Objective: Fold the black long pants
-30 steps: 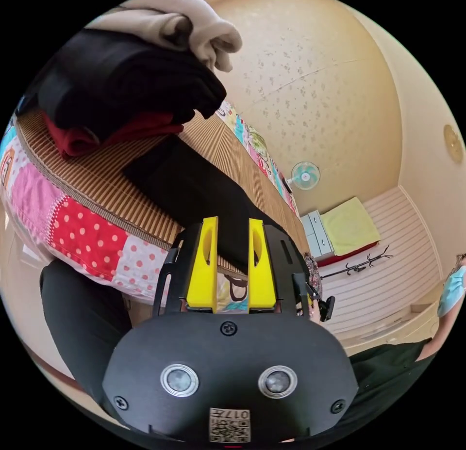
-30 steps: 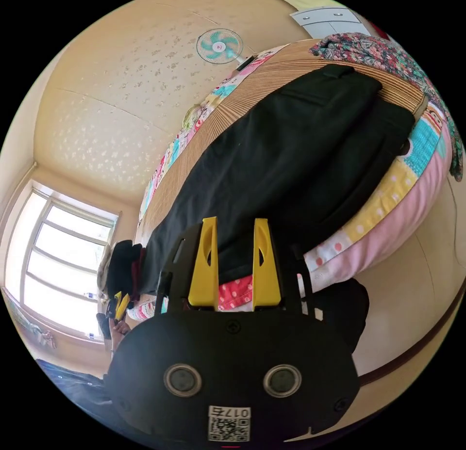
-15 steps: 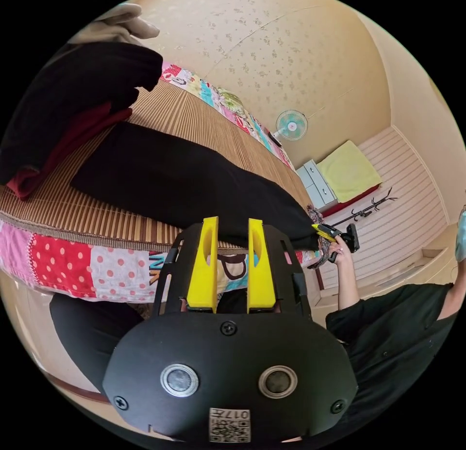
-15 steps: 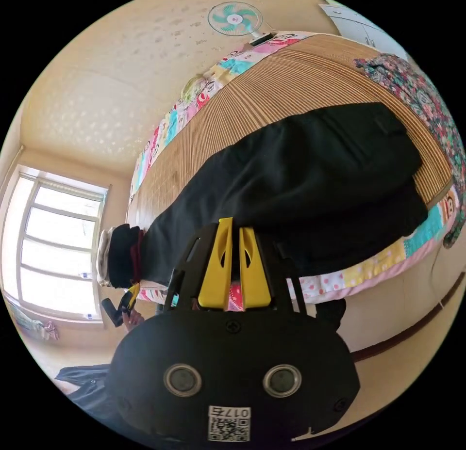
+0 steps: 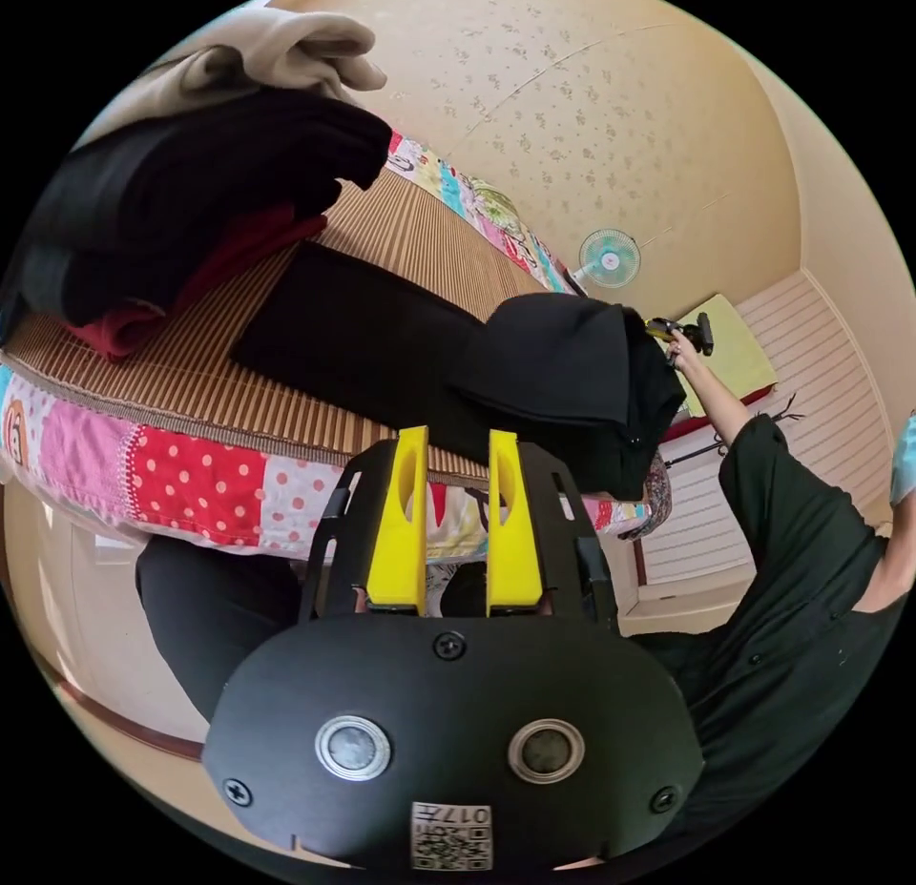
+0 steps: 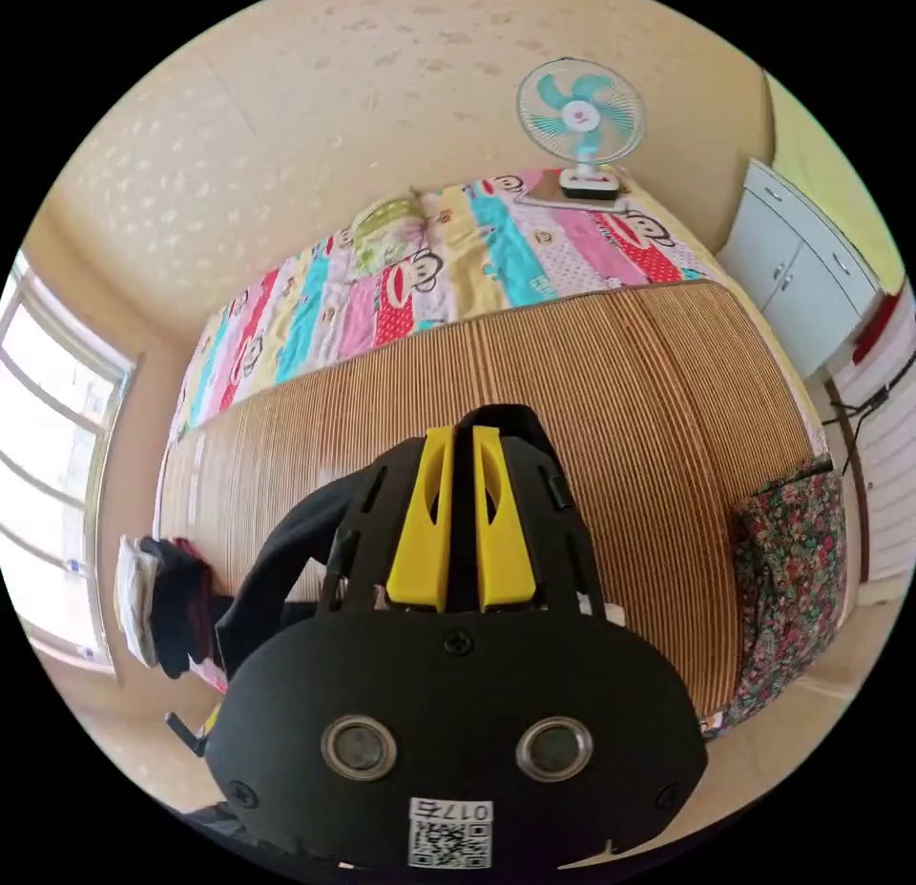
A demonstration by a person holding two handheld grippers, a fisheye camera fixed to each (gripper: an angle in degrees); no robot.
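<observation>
In the left gripper view, the left gripper had its two yellow jaws spread with nothing between them, low in front of the bed edge. One pair of black pants lay on the bamboo mat; its far end was lifted and bunched — half a second ago it lay flat along the mat. One stack of folded clothes stood near the pant legs' other end. The right gripper showed raised beside the lifted cloth, in the person's hand; earlier it sat low at the mat edge. One fan stood behind.

In the right gripper view, the two jaws of the right gripper were nearly together, pinching black cloth. The pants trailed down-left toward the stack. One flowered garment hung at the mat's corner — and the mat lay bare where the pants had been spread.
</observation>
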